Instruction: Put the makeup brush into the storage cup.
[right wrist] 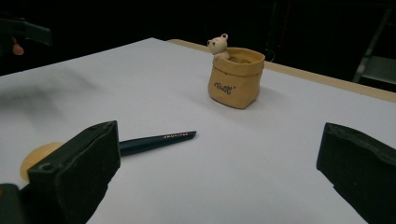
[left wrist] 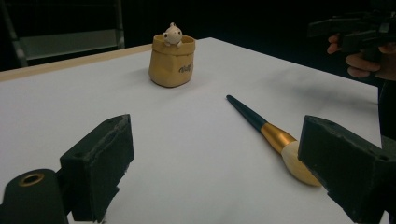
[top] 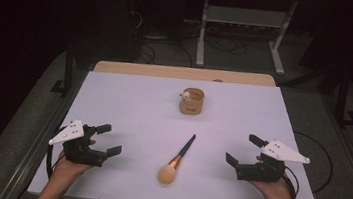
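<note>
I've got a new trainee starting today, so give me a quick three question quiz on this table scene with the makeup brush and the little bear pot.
1. True or false: the makeup brush lies flat on the table.
2. Which end of the brush points toward the bear pot: A the bristle head, B the dark handle?
3. How do the jaws of the left gripper and right gripper stand?

Key
1. True.
2. B.
3. Both open, holding nothing.

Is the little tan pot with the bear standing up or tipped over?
Standing up. The tan bag-shaped pot sits base-down on the white table, mouth upward.
</note>
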The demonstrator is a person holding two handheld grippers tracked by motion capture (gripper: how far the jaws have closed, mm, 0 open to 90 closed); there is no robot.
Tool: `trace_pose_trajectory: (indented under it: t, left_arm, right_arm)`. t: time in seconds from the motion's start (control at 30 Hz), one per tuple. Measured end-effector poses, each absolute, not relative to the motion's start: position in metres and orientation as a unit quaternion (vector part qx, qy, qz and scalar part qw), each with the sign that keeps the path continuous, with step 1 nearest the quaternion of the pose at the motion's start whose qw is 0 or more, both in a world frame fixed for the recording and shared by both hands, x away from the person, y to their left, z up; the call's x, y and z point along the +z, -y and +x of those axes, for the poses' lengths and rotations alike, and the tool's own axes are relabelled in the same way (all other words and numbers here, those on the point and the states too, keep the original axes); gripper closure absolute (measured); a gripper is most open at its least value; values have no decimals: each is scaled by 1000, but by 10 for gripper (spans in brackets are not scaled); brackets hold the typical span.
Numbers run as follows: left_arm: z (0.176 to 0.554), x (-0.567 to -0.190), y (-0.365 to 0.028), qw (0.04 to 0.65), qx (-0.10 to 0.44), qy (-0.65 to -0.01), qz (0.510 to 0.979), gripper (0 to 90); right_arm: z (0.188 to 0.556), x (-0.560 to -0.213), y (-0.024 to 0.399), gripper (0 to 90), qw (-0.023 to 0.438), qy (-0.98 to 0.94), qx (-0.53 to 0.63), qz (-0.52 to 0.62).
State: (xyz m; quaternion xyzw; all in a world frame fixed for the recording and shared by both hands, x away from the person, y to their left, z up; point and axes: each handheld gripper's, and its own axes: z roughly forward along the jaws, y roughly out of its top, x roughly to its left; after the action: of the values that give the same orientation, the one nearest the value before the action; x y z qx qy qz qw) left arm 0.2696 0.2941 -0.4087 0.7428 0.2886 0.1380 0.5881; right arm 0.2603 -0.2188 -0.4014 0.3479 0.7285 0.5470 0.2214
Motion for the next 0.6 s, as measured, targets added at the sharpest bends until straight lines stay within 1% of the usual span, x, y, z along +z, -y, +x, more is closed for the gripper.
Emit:
trace_pose_trajectory:
  t: [0.6]
  left_arm:
    - [270,-409,-295,592,137,-287,740,100]
  right_arm:
    - [273,-398,205,0,206,-730,557,339]
